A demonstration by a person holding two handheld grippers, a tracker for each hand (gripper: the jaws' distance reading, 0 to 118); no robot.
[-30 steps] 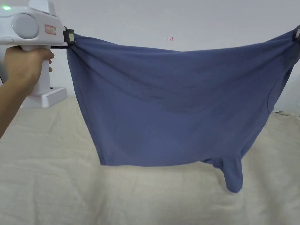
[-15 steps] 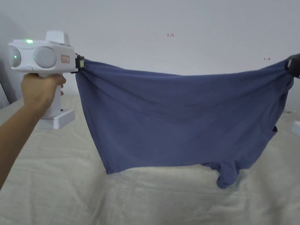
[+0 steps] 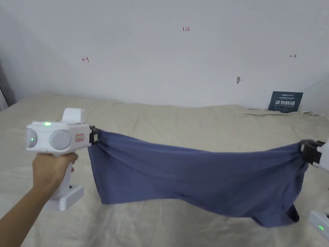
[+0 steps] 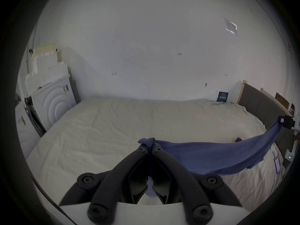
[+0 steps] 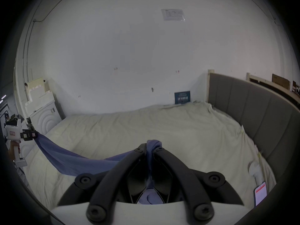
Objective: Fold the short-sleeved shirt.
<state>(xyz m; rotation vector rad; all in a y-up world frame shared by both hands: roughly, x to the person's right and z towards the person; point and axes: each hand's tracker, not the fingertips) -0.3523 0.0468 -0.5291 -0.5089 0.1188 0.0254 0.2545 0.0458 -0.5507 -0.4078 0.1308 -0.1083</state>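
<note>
Currently the blue shirt (image 3: 199, 180) is stretched sideways between the two grippers above the cream bed sheet (image 3: 180, 122). Its upper edge is pulled into a shallow sag from one gripper to the other, and its lower part droops toward the sheet, lowest near the right end, where a curved hem and a small flap are seen; whether that part touches the sheet cannot be told.

At the left gripper (image 3: 95, 137), held in a hand (image 3: 53, 167), one corner of the shirt is clamped: in the left gripper view the jaws are drawn together on a bunched knot of fabric (image 4: 146, 142), with cloth pinched between them.

At the right gripper (image 3: 306, 151), the opposite corner is gripped likewise; in the right gripper view the jaws are closed against a twisted fold of blue cloth (image 5: 153, 145) that runs down between them.

A dark sign (image 3: 286, 101) is propped against the white wall (image 3: 160, 64) beyond the bed.
</note>
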